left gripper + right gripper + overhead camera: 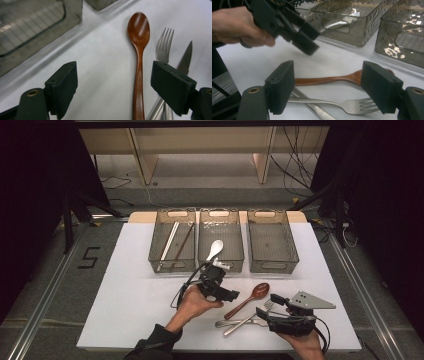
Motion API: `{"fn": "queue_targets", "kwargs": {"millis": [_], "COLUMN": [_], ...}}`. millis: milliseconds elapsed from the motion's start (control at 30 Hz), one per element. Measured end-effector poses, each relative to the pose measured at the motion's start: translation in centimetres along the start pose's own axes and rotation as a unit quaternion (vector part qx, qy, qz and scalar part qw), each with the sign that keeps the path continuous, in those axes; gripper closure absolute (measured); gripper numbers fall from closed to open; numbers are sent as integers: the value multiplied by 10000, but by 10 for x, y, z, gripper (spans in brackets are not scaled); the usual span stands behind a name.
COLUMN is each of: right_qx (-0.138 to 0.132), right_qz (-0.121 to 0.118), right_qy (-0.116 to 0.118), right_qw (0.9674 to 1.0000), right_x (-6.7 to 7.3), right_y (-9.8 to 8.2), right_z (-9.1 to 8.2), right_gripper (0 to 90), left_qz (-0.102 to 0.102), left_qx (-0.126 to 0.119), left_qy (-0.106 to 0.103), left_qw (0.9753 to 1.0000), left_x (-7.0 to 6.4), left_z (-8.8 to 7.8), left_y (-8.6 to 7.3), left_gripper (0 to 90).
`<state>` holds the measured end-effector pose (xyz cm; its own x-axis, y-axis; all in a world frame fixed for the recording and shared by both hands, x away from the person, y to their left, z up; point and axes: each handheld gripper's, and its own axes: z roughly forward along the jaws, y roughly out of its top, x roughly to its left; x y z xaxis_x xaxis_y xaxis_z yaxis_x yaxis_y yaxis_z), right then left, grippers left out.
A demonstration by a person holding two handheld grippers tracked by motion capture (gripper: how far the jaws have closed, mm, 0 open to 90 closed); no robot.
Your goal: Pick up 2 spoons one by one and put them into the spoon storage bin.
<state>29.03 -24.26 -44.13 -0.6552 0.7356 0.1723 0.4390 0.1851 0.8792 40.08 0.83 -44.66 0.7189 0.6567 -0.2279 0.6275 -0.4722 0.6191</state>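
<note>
A brown wooden spoon (250, 300) lies on the white table, bowl toward the bins. A metal fork (250, 316) and a knife (235, 323) lie crossed just in front of it. My left gripper (231, 295) hovers left of the spoon's handle with its jaws open. In the left gripper view the spoon (139, 62) runs up between the jaws, untouched, with the fork (163, 47) and knife (186, 58) to its right. My right gripper (267, 305) stands open at the fork's tines. In the right gripper view the spoon (324, 80) and fork (332, 103) lie beyond its jaws.
Three clear bins stand in a row at the back. The left bin (155, 240) holds chopsticks (170, 242), the middle bin (221, 211) a white spoon (215, 249), and the right bin (272, 212) nothing. Cables and table legs lie on the floor behind.
</note>
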Motion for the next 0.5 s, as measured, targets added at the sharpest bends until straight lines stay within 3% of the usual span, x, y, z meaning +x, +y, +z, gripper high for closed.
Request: {"fn": "queue_targets", "kwargs": {"millis": [367,500], "right_qx": [5,16], "right_qz": [-7,8], "right_qy": [13,11], "right_qw": [10000,10000], "right_x": [0,0], "right_y": [0,0], "right_z": [0,0], "right_gripper": [282,282], "left_qz": [287,307], "left_qx": [205,247], "left_qy": [24,25], "left_qw": [9994,9992], "left_x": [-15,-20], "left_z": [20,28], "left_y": [-1,-1], "left_gripper": [259,284]}}
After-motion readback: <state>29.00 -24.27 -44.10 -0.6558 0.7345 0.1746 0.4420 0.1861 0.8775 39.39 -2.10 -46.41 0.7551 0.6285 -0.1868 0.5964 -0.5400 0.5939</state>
